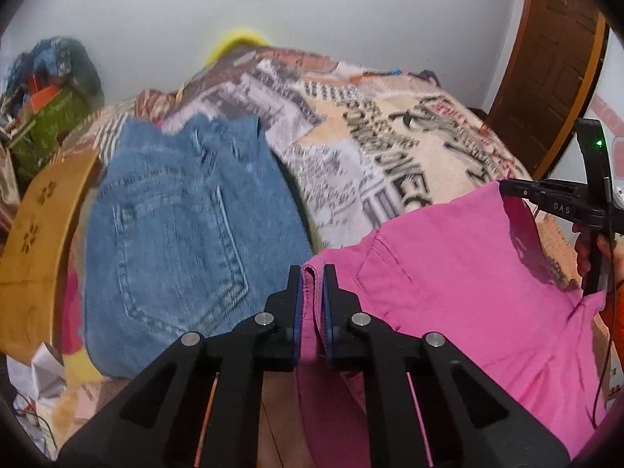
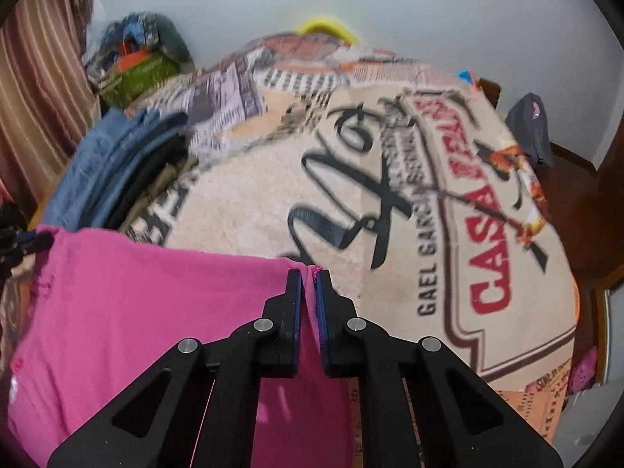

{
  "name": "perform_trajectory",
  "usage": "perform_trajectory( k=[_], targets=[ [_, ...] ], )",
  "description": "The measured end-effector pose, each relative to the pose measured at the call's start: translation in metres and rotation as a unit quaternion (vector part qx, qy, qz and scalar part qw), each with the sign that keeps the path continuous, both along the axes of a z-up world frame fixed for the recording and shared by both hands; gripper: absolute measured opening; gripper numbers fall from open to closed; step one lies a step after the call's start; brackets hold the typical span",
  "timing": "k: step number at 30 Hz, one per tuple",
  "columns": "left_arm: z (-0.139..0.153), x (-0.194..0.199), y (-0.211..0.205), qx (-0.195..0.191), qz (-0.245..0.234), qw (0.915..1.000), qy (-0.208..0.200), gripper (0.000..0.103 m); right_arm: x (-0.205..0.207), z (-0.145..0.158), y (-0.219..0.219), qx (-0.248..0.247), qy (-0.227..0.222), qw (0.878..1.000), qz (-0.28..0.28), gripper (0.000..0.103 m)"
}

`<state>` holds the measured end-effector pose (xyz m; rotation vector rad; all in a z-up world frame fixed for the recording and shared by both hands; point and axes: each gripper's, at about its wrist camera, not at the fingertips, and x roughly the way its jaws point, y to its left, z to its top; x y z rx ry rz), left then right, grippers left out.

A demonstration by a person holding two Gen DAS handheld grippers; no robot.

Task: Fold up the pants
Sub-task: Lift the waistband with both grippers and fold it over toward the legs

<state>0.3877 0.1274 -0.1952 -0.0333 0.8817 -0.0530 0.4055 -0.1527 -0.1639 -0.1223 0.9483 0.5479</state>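
Between both tools: pink pants (image 1: 448, 273), left tool (image 1: 313, 273), right tool (image 2: 308, 277) apparently clamping edges.

matt pink cloth pants (image 1: 460, 273), rough faded denim jeans (image 1: 183, 234), fuzzy printed blanket (image 2: 351, 179), matt black plastic grippers with shiny metal pins.

1. A home bedroom: a bed (image 2: 526, 351) under a printed blanket (image 2: 273, 195) fills both views.
2. A wooden headboard (image 1: 35, 257) at nine o'clock, striped curtain (image 2: 35, 89) at ten.
3. Folded jeans (image 1: 187, 234) and a clothes heap (image 2: 136, 58) show household laundry.
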Motion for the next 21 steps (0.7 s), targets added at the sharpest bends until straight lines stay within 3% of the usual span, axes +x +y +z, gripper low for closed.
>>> perform_trajectory(
  k=[9,21],
  targets=[
    [0.064,-0.015,-0.013,-0.009,-0.019,0.9978,-0.063,0.008,-0.017,0.07,-0.014,0.039,-0.076,0.996,-0.028,0.006],
    [0.115,-0.104,-0.039,-0.009,-0.059,0.9941,-0.09,0.008,-0.118,0.139,-0.047,0.064,-0.127,0.99,-0.02,0.006]
  ],
)
